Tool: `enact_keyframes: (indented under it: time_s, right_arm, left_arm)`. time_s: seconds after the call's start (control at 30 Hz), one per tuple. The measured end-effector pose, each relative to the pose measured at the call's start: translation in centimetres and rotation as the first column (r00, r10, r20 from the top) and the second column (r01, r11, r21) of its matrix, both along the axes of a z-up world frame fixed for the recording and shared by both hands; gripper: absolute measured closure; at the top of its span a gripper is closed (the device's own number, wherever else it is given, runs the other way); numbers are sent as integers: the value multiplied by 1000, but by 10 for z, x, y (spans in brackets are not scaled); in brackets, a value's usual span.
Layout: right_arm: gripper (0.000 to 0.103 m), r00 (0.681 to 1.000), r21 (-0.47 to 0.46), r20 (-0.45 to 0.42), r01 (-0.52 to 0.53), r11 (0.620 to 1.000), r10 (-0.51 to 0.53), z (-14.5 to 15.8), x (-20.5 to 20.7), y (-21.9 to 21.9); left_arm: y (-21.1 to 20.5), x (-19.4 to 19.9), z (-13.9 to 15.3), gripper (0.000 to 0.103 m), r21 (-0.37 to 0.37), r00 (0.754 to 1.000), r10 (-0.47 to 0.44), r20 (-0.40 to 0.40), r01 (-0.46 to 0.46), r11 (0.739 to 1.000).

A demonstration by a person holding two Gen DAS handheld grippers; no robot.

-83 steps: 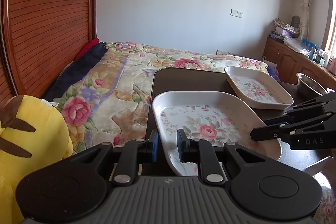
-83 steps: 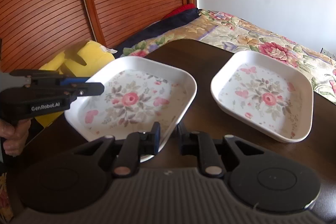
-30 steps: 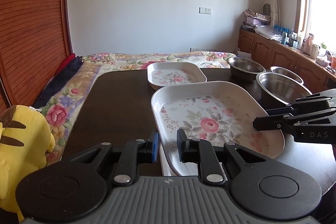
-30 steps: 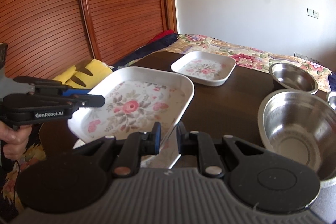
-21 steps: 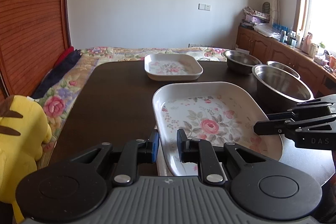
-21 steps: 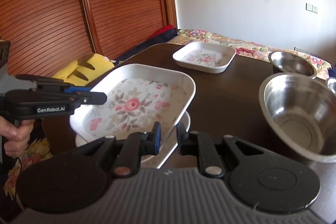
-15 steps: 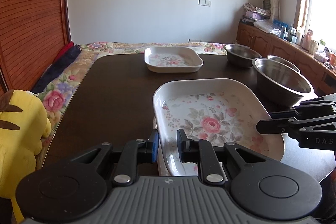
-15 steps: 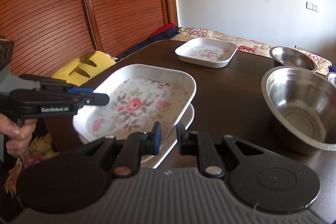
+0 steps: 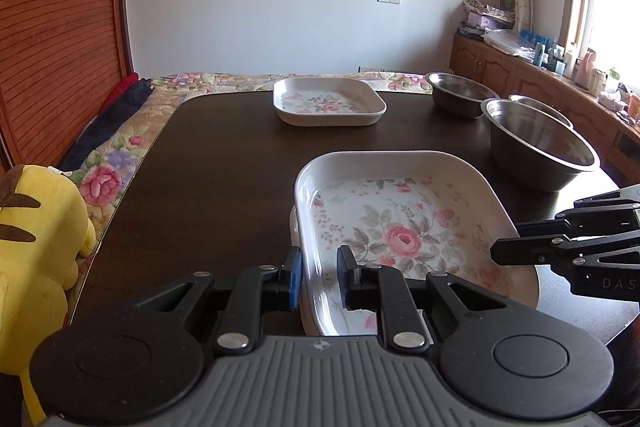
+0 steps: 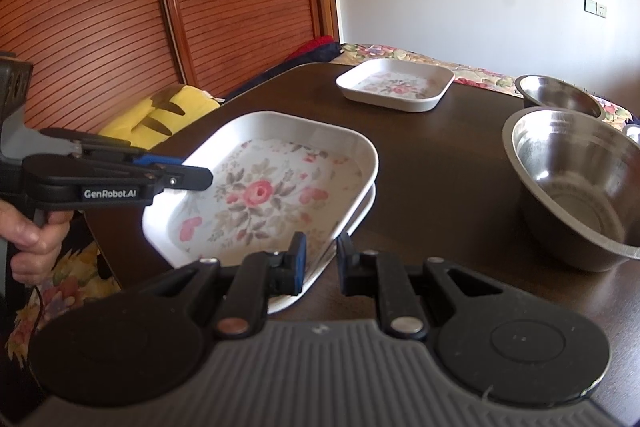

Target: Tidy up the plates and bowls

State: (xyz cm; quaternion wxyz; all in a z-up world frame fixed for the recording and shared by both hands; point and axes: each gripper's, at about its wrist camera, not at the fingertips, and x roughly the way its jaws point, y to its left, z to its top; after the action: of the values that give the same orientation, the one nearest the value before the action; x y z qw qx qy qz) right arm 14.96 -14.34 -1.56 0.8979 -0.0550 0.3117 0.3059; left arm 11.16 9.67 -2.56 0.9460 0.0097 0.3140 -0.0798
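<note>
Printed in white on the left gripper [image 10: 192, 179]: "GenRobot.AI"; on the right gripper [image 9: 504, 253], only "DAS" readable at the picture's edge. Left to right across the dark table [image 9: 224, 163]: a yellow plush toy [image 9: 36, 239] off the left edge, a floral plate [image 9: 404, 227] held near the front, a second floral plate [image 9: 330, 103] far back, three steel bowls [image 9: 540, 143] to the right. Left fingers clamped on the held plate's near-left rim; right fingers [image 10: 298, 261] closed on its opposite rim. Seen only from the right wrist: a hand [image 10: 28, 235] on the left gripper's handle. Seen from both: another white plate [image 10: 360, 207] directly beneath the held one, its edge poking out. Compared with half a second back: held plate lower, nearly nested on the one below. Cabinet clutter [image 9: 560, 55] by the window only in the left view.
</note>
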Motion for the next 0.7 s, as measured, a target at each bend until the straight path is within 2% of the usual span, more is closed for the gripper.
enact_keyframes:
  time_s: [0.3, 0.7]
  right_arm:
    - [84, 1000, -4, 2, 6, 1000, -6, 0, 1, 3]
    - [84, 1000, 16, 8, 13, 1000, -13, 1, 1, -1]
  left_arm:
    - [0, 0, 0, 84, 4, 1000, 3, 3, -3, 1000]
    - [2, 0, -1, 79, 10, 1000, 6, 8, -6, 1000]
